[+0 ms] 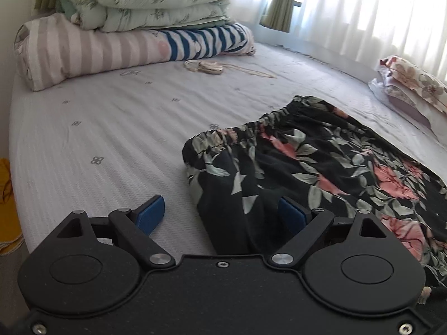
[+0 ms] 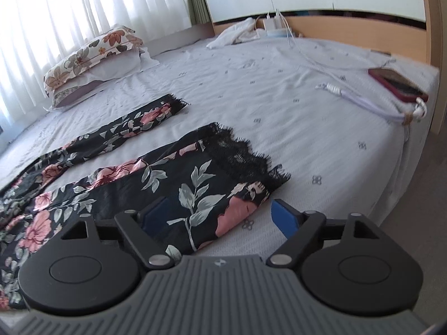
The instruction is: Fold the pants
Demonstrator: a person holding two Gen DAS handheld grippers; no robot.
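Note:
Black floral pants lie flat on the bed, with the elastic waistband to the left in the left wrist view. My left gripper is open, its jaws astride the near waist corner, the cloth between the blue pads. In the right wrist view both legs lie spread apart, each ending in a black lace hem. My right gripper is open, its jaws astride the near leg's hem corner. Neither gripper holds the cloth.
Folded quilts and striped bedding are stacked at the bed's far left. A floral pillow lies by the curtained window. A phone with a cable and strap lies near the bed's right edge by the headboard. The white sheet surrounds the pants.

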